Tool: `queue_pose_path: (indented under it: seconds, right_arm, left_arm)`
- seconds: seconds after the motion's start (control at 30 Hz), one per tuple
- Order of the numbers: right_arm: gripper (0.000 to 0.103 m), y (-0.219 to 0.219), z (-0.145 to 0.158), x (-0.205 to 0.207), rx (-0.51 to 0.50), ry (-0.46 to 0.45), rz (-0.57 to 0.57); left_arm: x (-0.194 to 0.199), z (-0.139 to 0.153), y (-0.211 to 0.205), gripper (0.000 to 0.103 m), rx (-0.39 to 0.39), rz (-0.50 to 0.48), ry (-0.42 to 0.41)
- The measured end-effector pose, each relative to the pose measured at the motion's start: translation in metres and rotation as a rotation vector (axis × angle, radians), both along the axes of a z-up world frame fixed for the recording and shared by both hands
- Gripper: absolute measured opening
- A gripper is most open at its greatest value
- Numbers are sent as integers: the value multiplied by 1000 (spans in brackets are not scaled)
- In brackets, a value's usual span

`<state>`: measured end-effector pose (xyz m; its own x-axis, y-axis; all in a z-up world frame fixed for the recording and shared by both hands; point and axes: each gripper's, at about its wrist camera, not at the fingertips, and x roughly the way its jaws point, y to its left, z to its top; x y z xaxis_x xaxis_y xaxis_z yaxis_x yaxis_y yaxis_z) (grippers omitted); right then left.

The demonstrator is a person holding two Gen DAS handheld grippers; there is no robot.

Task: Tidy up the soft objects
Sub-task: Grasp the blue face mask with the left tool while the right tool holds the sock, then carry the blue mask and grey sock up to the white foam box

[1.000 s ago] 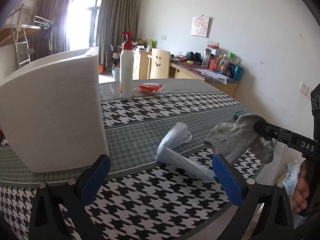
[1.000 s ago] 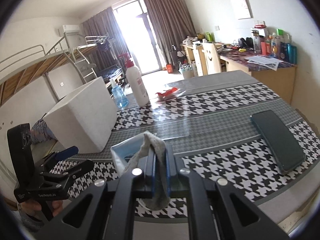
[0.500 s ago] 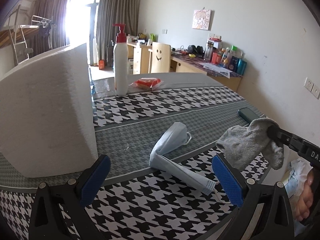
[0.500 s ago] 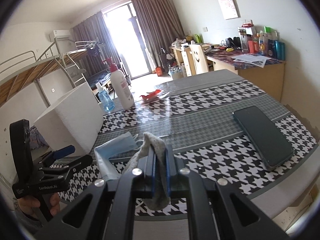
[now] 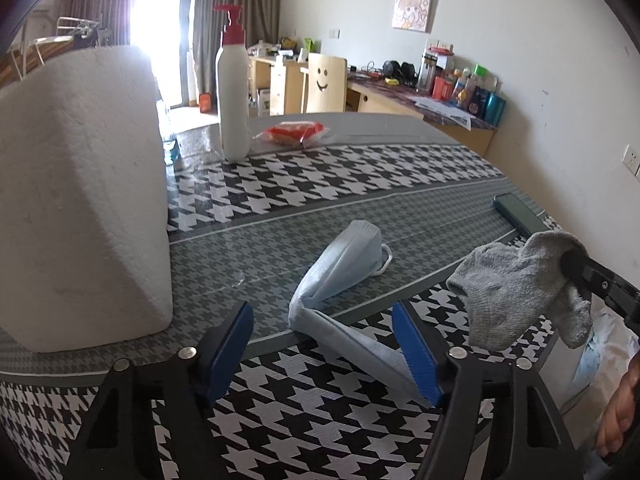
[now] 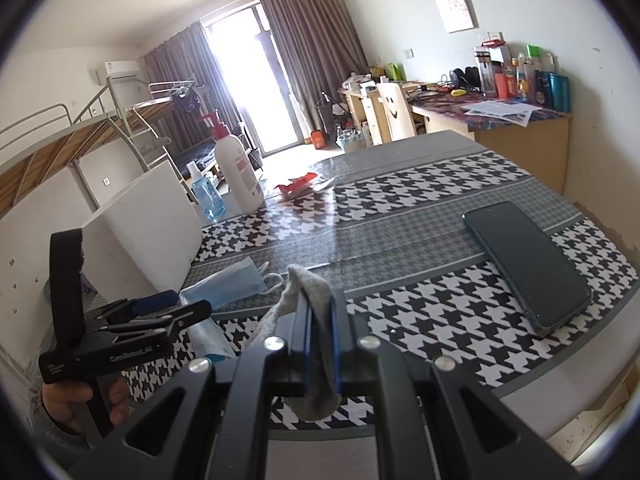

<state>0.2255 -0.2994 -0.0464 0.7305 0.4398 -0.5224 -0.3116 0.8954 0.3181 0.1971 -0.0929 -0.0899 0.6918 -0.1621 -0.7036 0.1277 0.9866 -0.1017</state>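
Nearest, we hold our right gripper (image 6: pixel 318 344) with fingers clamped on the grey sock (image 5: pixel 516 292), lifted off the counter (image 5: pixel 360 176) for carrying. Our left gripper (image 5: pixel 324 354) has fingers apart, straddling the blue mask (image 5: pixel 344 264). Beyond stands the foam box (image 5: pixel 80 200), probably the destination.

Your left gripper (image 5: pixel 322 350) has moved closer to the blue face mask (image 5: pixel 345 265), and now one end of the mask lies between its wide-apart jaws. It has also slid sideways, so the white foam box (image 5: pixel 82 196) looks bigger and the pump bottle (image 5: pixel 233 82) sits nearer the middle. Your right gripper (image 6: pixel 319 334) has lifted the grey sock (image 5: pixel 520 286) higher and pulled it back from the mask, so the phone (image 6: pixel 526 268) shows more fully.
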Motion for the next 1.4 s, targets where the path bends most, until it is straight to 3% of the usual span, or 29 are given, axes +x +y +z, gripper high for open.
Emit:
queue_pose_path:
  seconds: [0.27, 0.43, 0.57, 0.7, 1.4]
  right_arm:
    - [11, 0, 0, 1, 6, -5, 4]
    - [11, 0, -2, -1, 4, -5, 9]
    - [11, 1, -2, 0, 3, -5, 14]
    - [11, 5, -2, 0, 1, -4, 21]
    - [11, 25, 22, -8, -2, -67, 43]
  left_arm:
    - [14, -13, -2, 53, 1, 6, 69]
    - [13, -16, -1, 38, 7, 12, 71]
    - [12, -17, 1, 20, 0, 4, 81]
    - [7, -15, 5, 10, -11, 1, 70]
    - [-32, 41, 28, 7, -11, -6, -110]
